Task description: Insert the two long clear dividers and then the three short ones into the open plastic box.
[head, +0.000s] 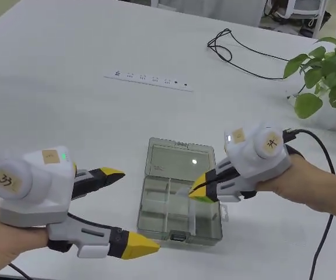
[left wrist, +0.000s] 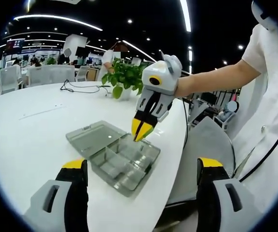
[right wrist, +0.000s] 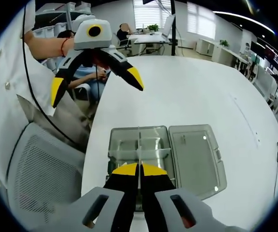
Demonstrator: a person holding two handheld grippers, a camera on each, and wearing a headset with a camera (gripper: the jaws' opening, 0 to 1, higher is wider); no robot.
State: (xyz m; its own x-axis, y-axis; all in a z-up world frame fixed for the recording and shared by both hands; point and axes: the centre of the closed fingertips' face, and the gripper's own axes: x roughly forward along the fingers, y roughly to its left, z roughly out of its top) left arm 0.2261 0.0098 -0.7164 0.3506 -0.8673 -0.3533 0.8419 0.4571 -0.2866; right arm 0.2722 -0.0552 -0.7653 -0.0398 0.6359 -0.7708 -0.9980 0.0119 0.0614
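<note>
Our right gripper (right wrist: 139, 169) has its yellow tips pressed together on a clear divider (right wrist: 139, 140), and we see the thin sheet edge-on, held upright over the base of the plastic box (right wrist: 117, 145). The box lies open, lid folded back, on the white table (head: 69, 87), with compartments showing inside. Our left gripper (head: 134, 210) hangs just left of the box, jaws spread wide and empty. Farther back lie a power strip (head: 147, 80) and a potted plant (head: 325, 76).
</note>
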